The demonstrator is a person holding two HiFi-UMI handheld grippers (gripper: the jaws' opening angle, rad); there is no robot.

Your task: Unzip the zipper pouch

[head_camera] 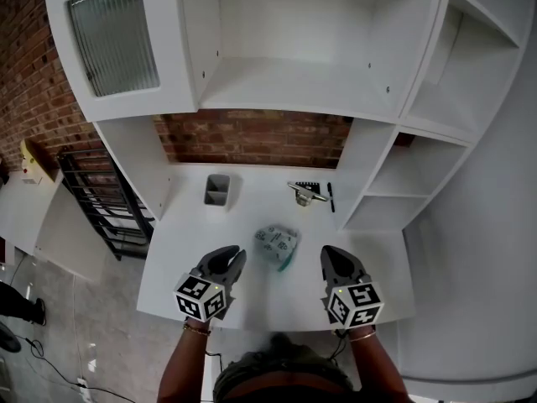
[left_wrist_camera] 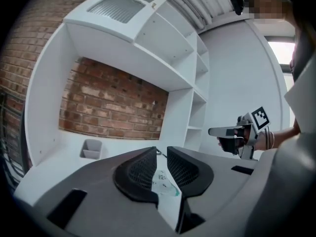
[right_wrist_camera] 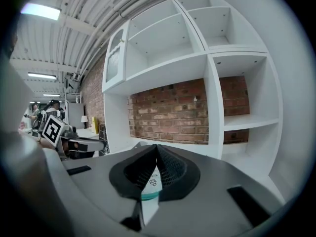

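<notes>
The zipper pouch (head_camera: 274, 246), clear with a teal edge and small print, lies on the white desk (head_camera: 268, 300) between my two grippers. My left gripper (head_camera: 237, 257) hovers just left of it and touches nothing. In the left gripper view the left gripper (left_wrist_camera: 159, 149) shows a narrow gap between its jaws, and the pouch (left_wrist_camera: 165, 182) lies on the desk beyond that gap. My right gripper (head_camera: 329, 253) hovers to the pouch's right, apart from it. In the right gripper view the right gripper (right_wrist_camera: 157, 146) has its tips together and empty, with the pouch (right_wrist_camera: 151, 180) visible below them.
A grey pen cup (head_camera: 216, 190) stands at the back left of the desk. A metal clip (head_camera: 306, 193) and a black pen (head_camera: 331, 196) lie at the back right. Shelf walls flank the desk and a brick wall (head_camera: 252, 137) closes the back.
</notes>
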